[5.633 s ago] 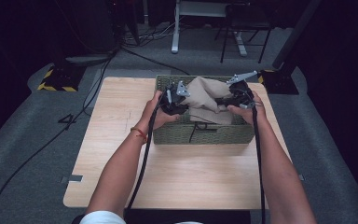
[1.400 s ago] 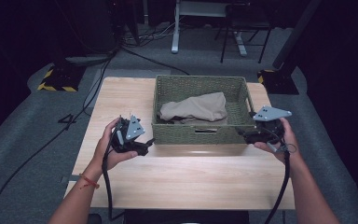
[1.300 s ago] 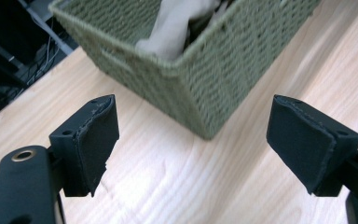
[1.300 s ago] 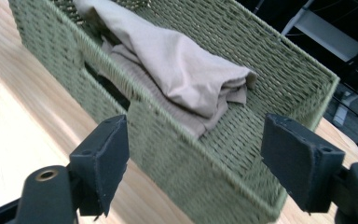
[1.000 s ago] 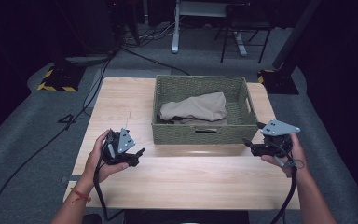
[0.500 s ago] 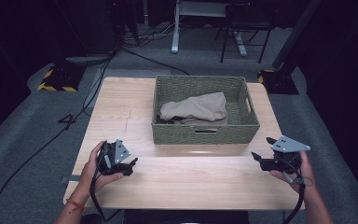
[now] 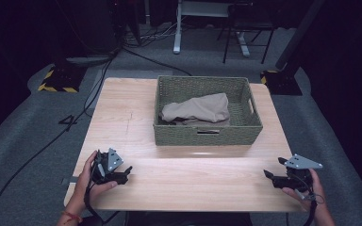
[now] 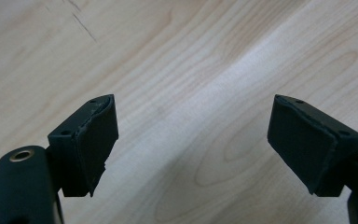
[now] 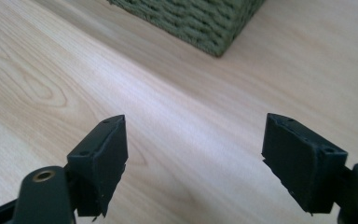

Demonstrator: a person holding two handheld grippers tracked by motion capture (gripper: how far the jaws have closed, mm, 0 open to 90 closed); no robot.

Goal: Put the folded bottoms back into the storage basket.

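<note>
cloth point(image 7: 197, 108) lies in basket point(image 7: 207, 133) | left gripper point(image 7: 125, 173), right gripper point(image 7: 269, 175) jaws apart, empty, near bench point(image 7: 179, 188) front edge | task looks done

Most of the basket point(image 9: 200, 23) cut off by the right gripper view's top edge.

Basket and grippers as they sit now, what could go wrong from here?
1. The left gripper and right gripper sit near the table's front edge, jaws open and empty; a slip could drop one off the table.
2. The beige cloth is heaped in the basket, bulging about rim-high; it may catch on the weave if pulled out.
3. The cable trailing off the front edge could snag.
</note>
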